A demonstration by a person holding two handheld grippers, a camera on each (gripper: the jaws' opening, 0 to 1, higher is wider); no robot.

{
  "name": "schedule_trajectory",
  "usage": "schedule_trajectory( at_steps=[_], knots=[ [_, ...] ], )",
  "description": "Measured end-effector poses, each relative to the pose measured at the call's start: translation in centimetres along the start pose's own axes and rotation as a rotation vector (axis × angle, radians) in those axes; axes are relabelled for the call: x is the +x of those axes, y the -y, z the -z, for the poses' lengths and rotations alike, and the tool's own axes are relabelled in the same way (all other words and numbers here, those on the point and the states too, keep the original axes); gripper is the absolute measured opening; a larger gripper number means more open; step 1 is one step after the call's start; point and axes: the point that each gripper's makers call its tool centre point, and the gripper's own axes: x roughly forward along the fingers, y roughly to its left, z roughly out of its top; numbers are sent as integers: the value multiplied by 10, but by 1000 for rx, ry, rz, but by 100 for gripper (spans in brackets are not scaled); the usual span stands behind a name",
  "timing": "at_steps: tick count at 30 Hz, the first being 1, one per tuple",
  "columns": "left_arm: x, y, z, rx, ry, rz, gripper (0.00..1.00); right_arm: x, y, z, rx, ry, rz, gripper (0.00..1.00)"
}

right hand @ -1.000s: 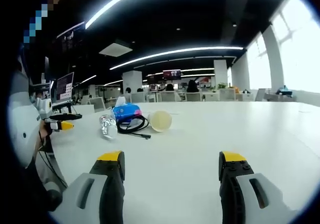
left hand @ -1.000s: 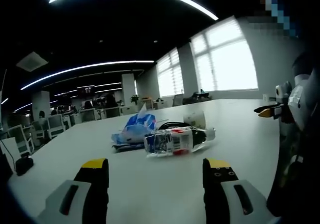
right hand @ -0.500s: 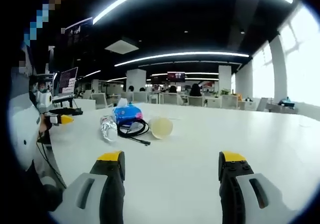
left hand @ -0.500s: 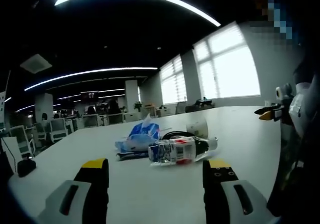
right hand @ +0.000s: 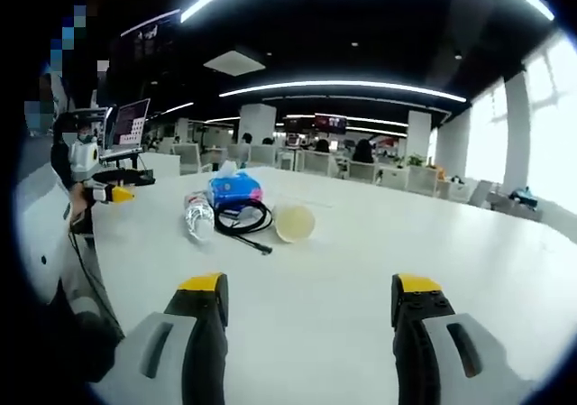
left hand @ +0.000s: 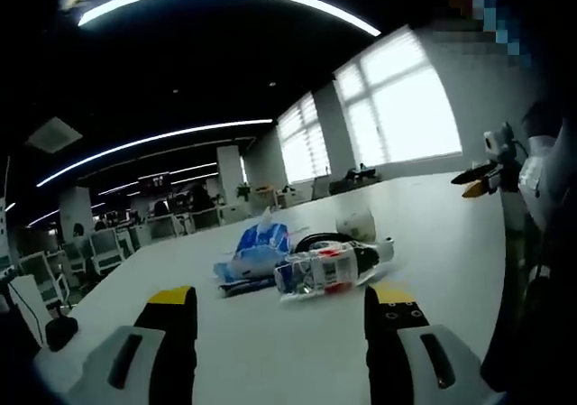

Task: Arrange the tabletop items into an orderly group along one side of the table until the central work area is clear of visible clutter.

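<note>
**Clutter bunched mid-table, both claws empty**

Left gripper [left hand: 279, 310] and right gripper [right hand: 306, 299]: jaws spread wide, holding nothing, above the white table [right hand: 379, 243]. Plastic bottle [left hand: 329, 268], blue tissue pack [left hand: 254, 250], black cable [right hand: 245, 220] and paper cup [right hand: 294, 222] lie clustered together, well away from the table's near edge.

Neither the clear plastic bottle [left hand: 326, 269] nor the blue tissue pack [left hand: 252, 251] has shifted on the white table [right hand: 379, 243]; both cameras have merely tilted and edged a little nearer.
</note>
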Motion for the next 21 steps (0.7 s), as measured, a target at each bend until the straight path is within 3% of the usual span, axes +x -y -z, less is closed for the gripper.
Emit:
schedule_trajectory(
  at_steps=[6,10,16,21],
  knots=[
    [4,-9,-9,32,15,-12,74,8,-5,-2,-8,-20,-27,68],
    [6,-12,-17,87,53,7,73,7,-1,-19,-40,11,-17,67],
    [7,-30,-21,136,39,-6,72,12,-4,-32,-64,7,-48,63],
    [9,-37,-20,141,32,1,64,18,-8,-38,-97,-17,-69,61]
  ],
)
